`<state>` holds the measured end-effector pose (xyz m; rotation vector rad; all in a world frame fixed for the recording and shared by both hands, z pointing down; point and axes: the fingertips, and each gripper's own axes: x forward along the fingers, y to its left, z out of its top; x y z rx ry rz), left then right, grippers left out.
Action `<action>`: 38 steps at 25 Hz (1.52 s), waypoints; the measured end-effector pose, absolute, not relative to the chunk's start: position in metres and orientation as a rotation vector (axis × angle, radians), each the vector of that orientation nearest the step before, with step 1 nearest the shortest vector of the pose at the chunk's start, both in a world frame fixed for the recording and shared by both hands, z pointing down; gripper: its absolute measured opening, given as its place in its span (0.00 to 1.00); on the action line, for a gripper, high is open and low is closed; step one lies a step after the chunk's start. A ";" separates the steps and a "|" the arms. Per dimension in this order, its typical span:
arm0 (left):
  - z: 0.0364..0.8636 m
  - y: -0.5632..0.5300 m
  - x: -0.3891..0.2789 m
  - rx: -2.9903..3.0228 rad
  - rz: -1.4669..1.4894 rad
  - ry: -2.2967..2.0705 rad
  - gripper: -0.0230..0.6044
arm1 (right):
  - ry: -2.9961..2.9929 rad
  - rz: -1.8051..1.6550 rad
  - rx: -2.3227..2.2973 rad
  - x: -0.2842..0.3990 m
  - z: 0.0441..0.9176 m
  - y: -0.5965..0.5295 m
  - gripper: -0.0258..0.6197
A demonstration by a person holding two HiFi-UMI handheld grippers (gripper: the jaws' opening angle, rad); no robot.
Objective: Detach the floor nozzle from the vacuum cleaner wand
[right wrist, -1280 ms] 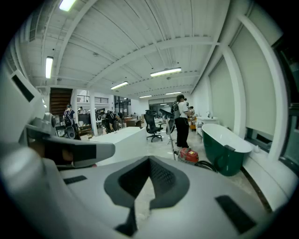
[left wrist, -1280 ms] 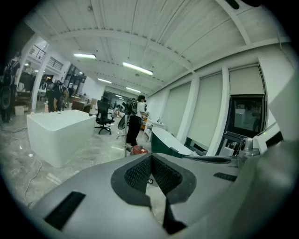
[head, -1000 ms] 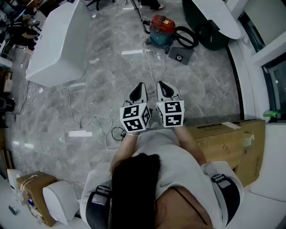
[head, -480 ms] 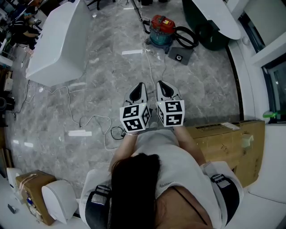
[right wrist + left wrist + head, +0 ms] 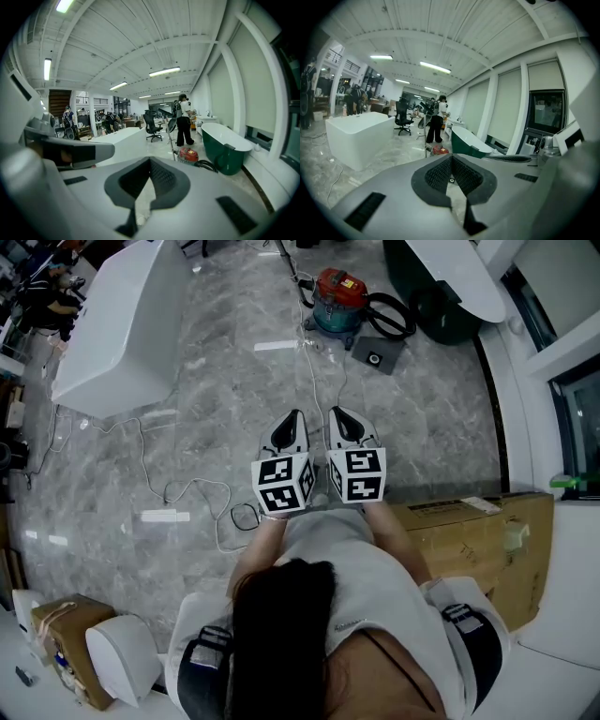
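Observation:
The red and teal vacuum canister (image 5: 337, 299) stands on the grey marble floor far ahead, with a black hose (image 5: 391, 317) coiled at its right. A dark flat piece (image 5: 378, 356) lies just in front of it; I cannot tell whether it is the floor nozzle. A thin upright pole (image 5: 171, 136) rises beside the canister (image 5: 189, 154). My left gripper (image 5: 292, 418) and right gripper (image 5: 339, 415) are held side by side, well short of the vacuum. Both are shut with nothing in them, as seen on the left gripper (image 5: 451, 158) and the right gripper (image 5: 150, 161).
A white bathtub (image 5: 122, 324) stands at the left, a dark green one (image 5: 441, 287) at the far right. A cardboard box (image 5: 483, 540) lies close on my right. White cables (image 5: 178, 488) and a power strip (image 5: 164, 517) trail over the floor. A person (image 5: 183, 119) stands behind the vacuum.

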<state>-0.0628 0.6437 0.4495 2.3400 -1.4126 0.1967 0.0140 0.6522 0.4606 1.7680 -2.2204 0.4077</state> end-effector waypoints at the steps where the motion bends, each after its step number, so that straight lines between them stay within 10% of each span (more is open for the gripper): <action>1: 0.449 0.641 -0.063 2.345 0.202 -1.414 0.04 | -2.219 0.405 1.768 0.014 0.461 0.650 0.06; 38: 0.460 0.495 -0.039 2.376 0.226 -1.341 0.04 | -2.141 0.438 1.766 0.045 0.467 0.509 0.06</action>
